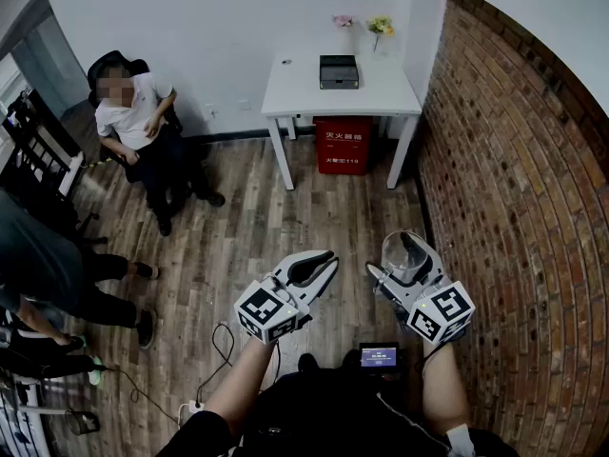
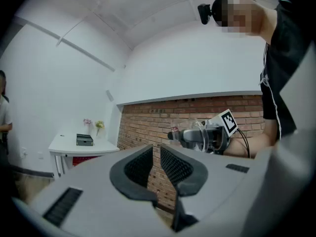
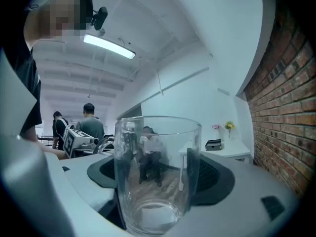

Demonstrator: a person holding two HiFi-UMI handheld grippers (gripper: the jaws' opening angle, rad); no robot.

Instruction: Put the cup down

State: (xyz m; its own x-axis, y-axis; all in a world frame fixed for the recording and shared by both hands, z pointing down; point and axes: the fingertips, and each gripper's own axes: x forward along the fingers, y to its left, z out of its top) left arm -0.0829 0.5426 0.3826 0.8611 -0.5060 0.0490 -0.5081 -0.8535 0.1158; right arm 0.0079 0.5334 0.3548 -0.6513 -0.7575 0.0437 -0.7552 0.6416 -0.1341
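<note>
A clear, empty glass cup point(image 1: 402, 248) hangs upright above the wooden floor, and my right gripper point(image 1: 404, 261) is shut on it. In the right gripper view the cup point(image 3: 158, 181) fills the space between the two dark pads, with my right gripper point(image 3: 159, 174) clamped around it. My left gripper point(image 1: 320, 266) is level to the left of the cup and apart from it. Its jaws are shut with nothing in them. From the left gripper view my left gripper point(image 2: 154, 163) points toward the brick wall, and the cup point(image 2: 200, 135) shows to the right.
A white table point(image 1: 300, 91) with a black box point(image 1: 338, 71) and small flower vases point(image 1: 381, 27) stands against the far wall, a red box point(image 1: 343, 144) beneath it. A brick wall point(image 1: 514, 179) runs along the right. One person sits at the left point(image 1: 133, 112); cables point(image 1: 224, 343) lie on the floor.
</note>
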